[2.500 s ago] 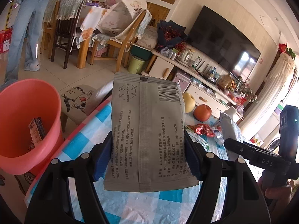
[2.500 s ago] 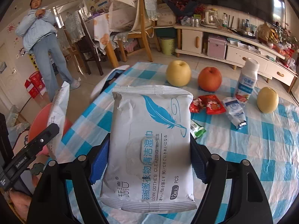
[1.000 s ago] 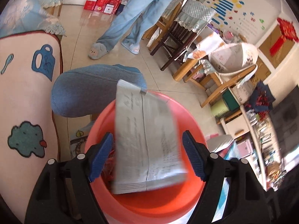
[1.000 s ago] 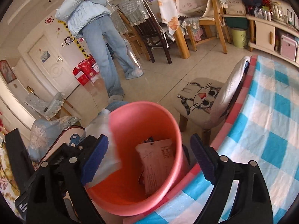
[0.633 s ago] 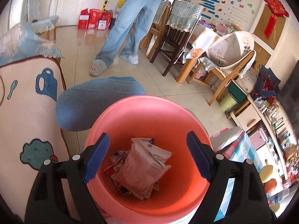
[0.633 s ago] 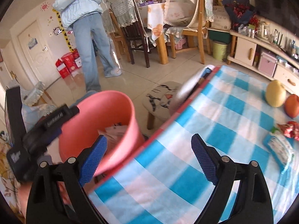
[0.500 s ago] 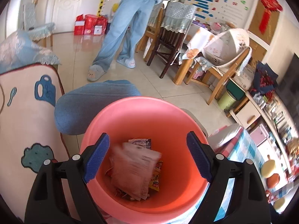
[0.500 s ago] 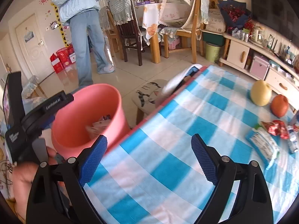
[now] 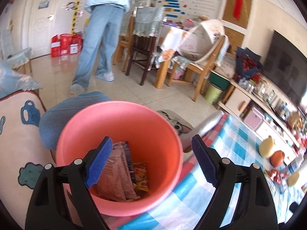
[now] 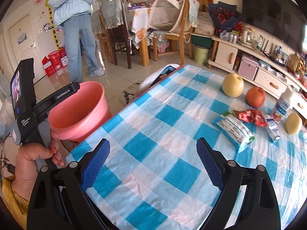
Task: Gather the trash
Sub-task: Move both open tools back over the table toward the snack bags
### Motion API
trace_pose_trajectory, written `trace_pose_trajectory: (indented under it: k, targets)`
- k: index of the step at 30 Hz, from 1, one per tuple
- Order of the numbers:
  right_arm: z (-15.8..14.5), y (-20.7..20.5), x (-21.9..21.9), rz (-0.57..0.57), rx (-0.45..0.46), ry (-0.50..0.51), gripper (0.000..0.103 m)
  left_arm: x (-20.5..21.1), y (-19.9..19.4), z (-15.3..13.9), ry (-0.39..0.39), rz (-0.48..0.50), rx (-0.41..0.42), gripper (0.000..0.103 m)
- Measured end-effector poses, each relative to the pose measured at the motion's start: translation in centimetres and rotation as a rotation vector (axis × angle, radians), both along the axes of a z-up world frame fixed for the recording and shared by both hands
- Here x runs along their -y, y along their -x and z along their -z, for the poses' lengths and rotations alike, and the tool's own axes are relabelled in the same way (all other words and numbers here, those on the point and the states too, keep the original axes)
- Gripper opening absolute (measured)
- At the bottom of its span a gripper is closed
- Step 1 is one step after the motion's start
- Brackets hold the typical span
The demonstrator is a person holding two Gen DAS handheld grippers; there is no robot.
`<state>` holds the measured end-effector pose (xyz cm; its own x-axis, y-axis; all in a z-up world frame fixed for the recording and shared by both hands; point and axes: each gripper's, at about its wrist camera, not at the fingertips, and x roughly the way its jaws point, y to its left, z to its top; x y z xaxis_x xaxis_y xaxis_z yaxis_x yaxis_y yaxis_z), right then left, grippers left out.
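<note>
the left gripper [image 9: 151, 161] hung released over the pink bin [image 9: 119, 118], where some packets [image 9: 117, 174] already lay, and the right gripper [image 10: 153, 163] was released too above the counter [image 10: 172, 134], while a wipes pack [image 10: 234, 128] and red wrappers [image 10: 249, 115] at far right were left.

Left tool [image 9: 151, 161] wide open, empty; right tool [image 10: 153, 161] likewise.

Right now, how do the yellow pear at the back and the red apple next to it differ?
The pear is pale yellow and larger; the apple is orange-red and smaller. The pear sits farther left, the apple nearer the white bottle. Both rest upright on the checked tablecloth.
</note>
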<state>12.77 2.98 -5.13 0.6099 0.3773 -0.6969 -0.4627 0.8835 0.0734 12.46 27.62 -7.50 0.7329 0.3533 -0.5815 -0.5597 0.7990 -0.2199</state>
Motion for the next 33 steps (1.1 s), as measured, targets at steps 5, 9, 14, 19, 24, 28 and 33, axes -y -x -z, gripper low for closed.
trace_pose_trajectory:
  k: [5, 9, 14, 19, 24, 28, 33]
  targets:
    - [-0.4, -0.1, 2.6, 0.041, 0.006, -0.021, 0.093, 2.4, -0.3, -0.1, -0.022, 0.078, 0.009, 0.085]
    - [-0.5, -0.2, 4.5, 0.064, 0.010, -0.024, 0.093, 3.9, -0.6, 0.0, -0.002, 0.129, 0.010, 0.085]
    - [-0.8, -0.2, 7.1, 0.101, 0.017, -0.027, 0.093, 6.1, -1.3, 0.1, -0.014, 0.174, -0.005, 0.085]
    - [-1.5, -0.4, 10.2, 0.158, 0.027, -0.055, 0.093, 8.3, -1.9, 0.1, -0.029, 0.216, -0.018, 0.085]
    - [-2.3, -0.7, 13.8, 0.236, 0.039, -0.099, 0.093, 10.5, -2.4, 0.2, -0.046, 0.269, -0.025, 0.085]
    - [-2.7, -0.8, 16.4, 0.289, 0.044, -0.123, 0.093, 12.2, -2.5, 0.2, -0.056, 0.317, -0.029, 0.085]
    - [-3.3, -0.8, 19.1, 0.336, 0.062, -0.129, 0.093, 13.8, -3.0, 0.7, -0.012, 0.376, -0.041, 0.085]
